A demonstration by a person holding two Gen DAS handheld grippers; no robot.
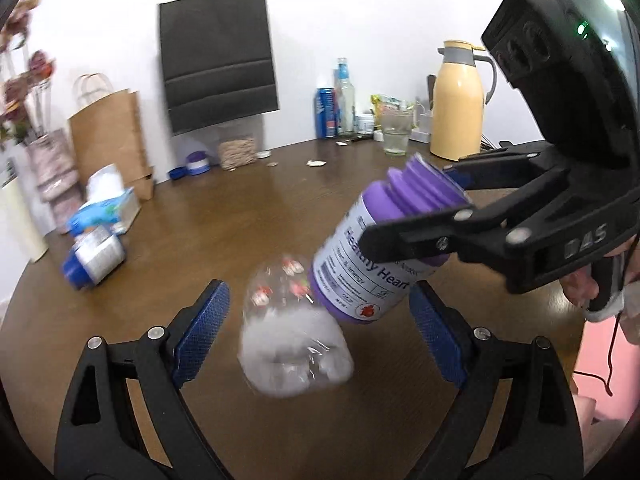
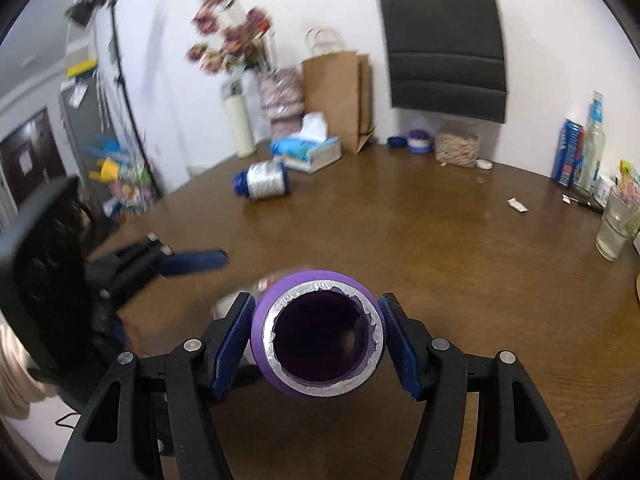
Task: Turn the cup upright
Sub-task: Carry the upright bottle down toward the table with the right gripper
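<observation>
The right tool (image 2: 318, 334) is closed on the neck of a purple bottle (image 2: 318, 330), its blue pads pressed against both sides just below the open mouth, where a torn foil ring shows. In the left wrist view that right tool (image 1: 432, 216) holds the bottle (image 1: 376, 256) tilted, base down and off the table (image 1: 240, 216), mouth angled up toward the far edge. The bottle's base is touching or just over a clear plastic cup (image 1: 294, 336), blurred, near the table's near edge; whether it stands upright I cannot tell. The left tool (image 1: 316, 336) is spread wide open with nothing in it, one pad on either side of the cup and clear of it.
</observation>
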